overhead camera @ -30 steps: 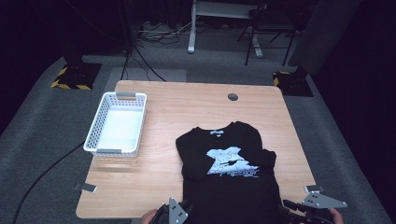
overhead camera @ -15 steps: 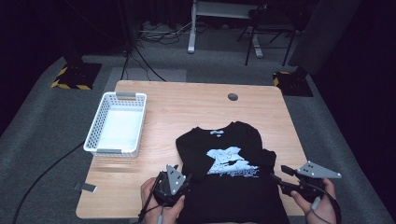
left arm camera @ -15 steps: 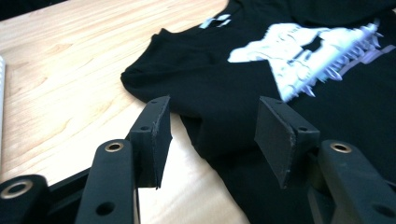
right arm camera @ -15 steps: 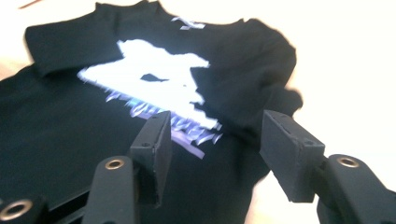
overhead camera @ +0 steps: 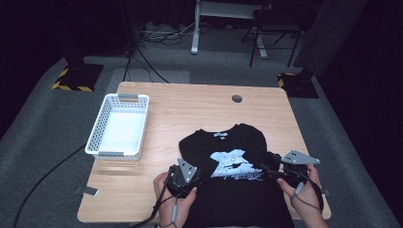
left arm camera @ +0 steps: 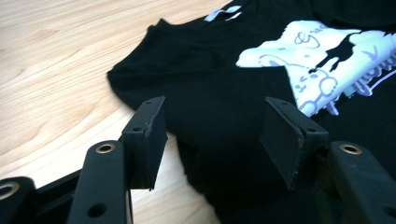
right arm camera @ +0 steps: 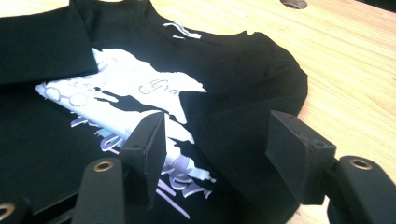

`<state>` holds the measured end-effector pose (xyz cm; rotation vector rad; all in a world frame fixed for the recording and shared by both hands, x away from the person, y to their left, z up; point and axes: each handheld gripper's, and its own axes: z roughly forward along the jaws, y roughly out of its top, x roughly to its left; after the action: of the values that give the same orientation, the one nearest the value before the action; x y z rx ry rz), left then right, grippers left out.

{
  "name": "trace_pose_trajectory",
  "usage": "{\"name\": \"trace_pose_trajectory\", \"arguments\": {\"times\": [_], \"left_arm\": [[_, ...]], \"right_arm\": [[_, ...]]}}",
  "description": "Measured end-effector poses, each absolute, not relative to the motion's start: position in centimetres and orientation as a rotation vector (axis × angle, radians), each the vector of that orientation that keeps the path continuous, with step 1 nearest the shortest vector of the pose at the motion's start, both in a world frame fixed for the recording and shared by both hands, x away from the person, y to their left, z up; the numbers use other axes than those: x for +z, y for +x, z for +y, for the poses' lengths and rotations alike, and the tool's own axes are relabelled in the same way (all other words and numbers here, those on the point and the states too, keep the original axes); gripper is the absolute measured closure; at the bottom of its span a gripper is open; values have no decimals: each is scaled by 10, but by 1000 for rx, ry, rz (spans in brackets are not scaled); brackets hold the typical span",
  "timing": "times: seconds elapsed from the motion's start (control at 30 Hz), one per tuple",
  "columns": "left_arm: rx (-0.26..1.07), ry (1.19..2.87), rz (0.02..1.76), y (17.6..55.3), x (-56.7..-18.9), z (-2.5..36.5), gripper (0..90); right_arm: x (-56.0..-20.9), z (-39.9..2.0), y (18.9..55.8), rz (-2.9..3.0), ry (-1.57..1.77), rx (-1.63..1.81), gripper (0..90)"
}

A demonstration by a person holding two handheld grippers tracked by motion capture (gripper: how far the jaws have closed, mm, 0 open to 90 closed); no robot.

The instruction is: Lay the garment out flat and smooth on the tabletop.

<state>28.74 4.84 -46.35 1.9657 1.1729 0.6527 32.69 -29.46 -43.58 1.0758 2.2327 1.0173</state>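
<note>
Black T-shirt point(overhead camera: 235, 175) spread flat on the wooden surface point(overhead camera: 190, 109), toward 5 o'clock of its middle, collar pointing to 12 o'clock, white print facing up. Sleeves folded in over the body.

Left hand-held gripper point(overhead camera: 190, 175) at the shirt's 9 o'clock edge, carried in the left hand point(overhead camera: 168, 202). Jaws parted, having just been opening; seen in the left gripper view point(left arm camera: 212, 135) with black cloth lying below and between the pads, not pinched.

Right hand-held gripper point(overhead camera: 268, 170) at the shirt's 3 o'clock edge, carried in the right hand point(overhead camera: 304, 192). Jaws likewise released and just been opening; seen in the right gripper view point(right arm camera: 217, 154) above the folded sleeve and the print, pads clear of the cloth.

White basket point(overhead camera: 95, 137) at 9 o'clock on the surface, well apart from the shirt. Round hole point(overhead camera: 236, 99) near the 12 o'clock edge.
</note>
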Motion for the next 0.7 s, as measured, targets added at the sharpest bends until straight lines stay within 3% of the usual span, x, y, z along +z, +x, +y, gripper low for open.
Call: {"name": "trace_pose_trajectory", "arguments": {"times": [0.1, 0.23, 0.7], "left_arm": [[646, 1974, 1159, 292, -465, 42, 408], [634, 2010, 1148, 300, -468, 32, 402], [599, 2095, 1107, 316, -487, -8, 409]], "right_arm": [[-440, -290, 334, 2247, 1063, 999, 402], [-447, -282, 347, 2297, 1046, 968, 494], [-476, -251, 375, 2385, 1048, 908, 500]]}}
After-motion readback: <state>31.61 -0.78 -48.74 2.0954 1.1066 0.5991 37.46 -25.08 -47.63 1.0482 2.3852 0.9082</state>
